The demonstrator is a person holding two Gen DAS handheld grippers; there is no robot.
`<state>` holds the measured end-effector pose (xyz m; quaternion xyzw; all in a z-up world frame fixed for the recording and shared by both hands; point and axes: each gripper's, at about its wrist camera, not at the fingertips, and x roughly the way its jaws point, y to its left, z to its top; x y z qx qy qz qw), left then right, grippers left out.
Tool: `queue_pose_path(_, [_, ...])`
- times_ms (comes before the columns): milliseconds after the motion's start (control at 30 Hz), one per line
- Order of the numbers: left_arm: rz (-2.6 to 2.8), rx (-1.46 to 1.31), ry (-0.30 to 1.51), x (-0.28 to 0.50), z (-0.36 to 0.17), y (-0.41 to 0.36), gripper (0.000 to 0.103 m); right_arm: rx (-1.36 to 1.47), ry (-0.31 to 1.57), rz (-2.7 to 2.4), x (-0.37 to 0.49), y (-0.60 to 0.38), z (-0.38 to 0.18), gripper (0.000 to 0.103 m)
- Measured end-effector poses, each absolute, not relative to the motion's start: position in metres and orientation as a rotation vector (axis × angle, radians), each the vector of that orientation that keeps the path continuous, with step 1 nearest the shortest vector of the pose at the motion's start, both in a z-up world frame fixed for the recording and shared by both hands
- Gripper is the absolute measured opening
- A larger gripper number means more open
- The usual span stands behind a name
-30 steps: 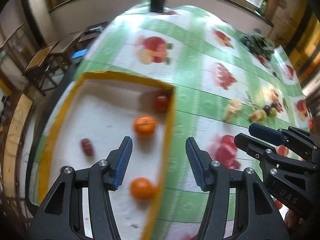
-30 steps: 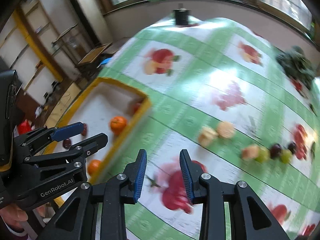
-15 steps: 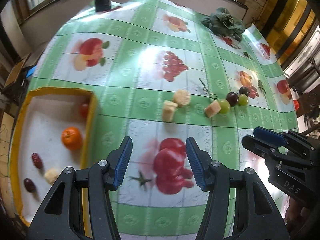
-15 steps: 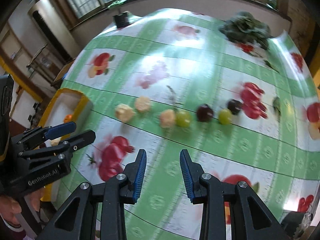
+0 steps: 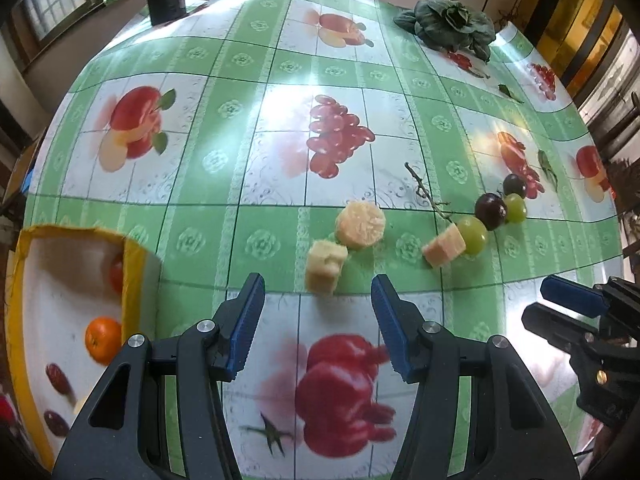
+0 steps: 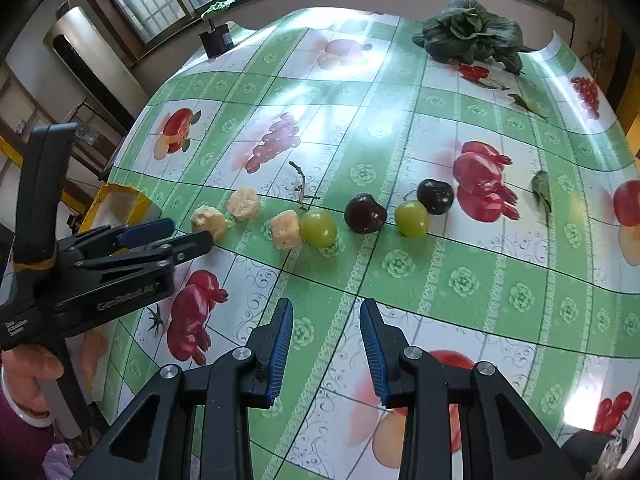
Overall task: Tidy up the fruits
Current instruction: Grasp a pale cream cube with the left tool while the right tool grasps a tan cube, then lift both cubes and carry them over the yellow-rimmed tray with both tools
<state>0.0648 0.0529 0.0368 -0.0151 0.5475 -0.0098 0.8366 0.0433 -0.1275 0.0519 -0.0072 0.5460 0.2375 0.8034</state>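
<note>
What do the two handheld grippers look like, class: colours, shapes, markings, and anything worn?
Both the left gripper and right gripper are black, angular two-finger clamps with silver rivets and ribbed blue pads. The left one carries white lettering on its body and a yellow band on its handle. A dark magenta sleeve shows at the holding hand.
</note>
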Motion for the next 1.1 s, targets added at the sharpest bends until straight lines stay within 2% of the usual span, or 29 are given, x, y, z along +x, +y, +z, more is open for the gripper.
queue_pose_path(67, [-0.028,-0.033,1.154,0.070,0.033,0.053,0.055,-0.015,1.172,0.528,0.046,-0.122,0.050,0.034])
queue_pose_path(133, [-0.019,-0.032,1.160,0.074,0.030,0.055,0.036,-0.017,1.179,0.549,0.049,-0.117,0.047,0.034])
queue_pose_path(167, [-0.018,-0.037,1.173,0.077,0.027,0.056,0.022,-0.019,1.183,0.558,0.050,-0.113,0.045,0.034])
queue_pose_path(200, [-0.017,-0.046,1.184,0.079,0.024,0.058,0.018,-0.020,1.187,0.565,0.052,-0.110,0.042,0.034])
queue_pose_path(800, [-0.015,-0.051,1.185,0.073,0.022,0.063,0.018,-0.092,1.164,0.606,0.084,-0.055,0.022,0.034])
queue_pose_path(900, [-0.012,-0.041,1.183,0.074,0.022,0.062,0.018,-0.098,1.151,0.607,0.087,-0.054,0.021,0.026])
queue_pose_path(1100, [-0.007,-0.039,1.188,0.069,0.025,0.061,0.014,-0.107,1.149,0.623,0.084,-0.060,0.027,0.026])
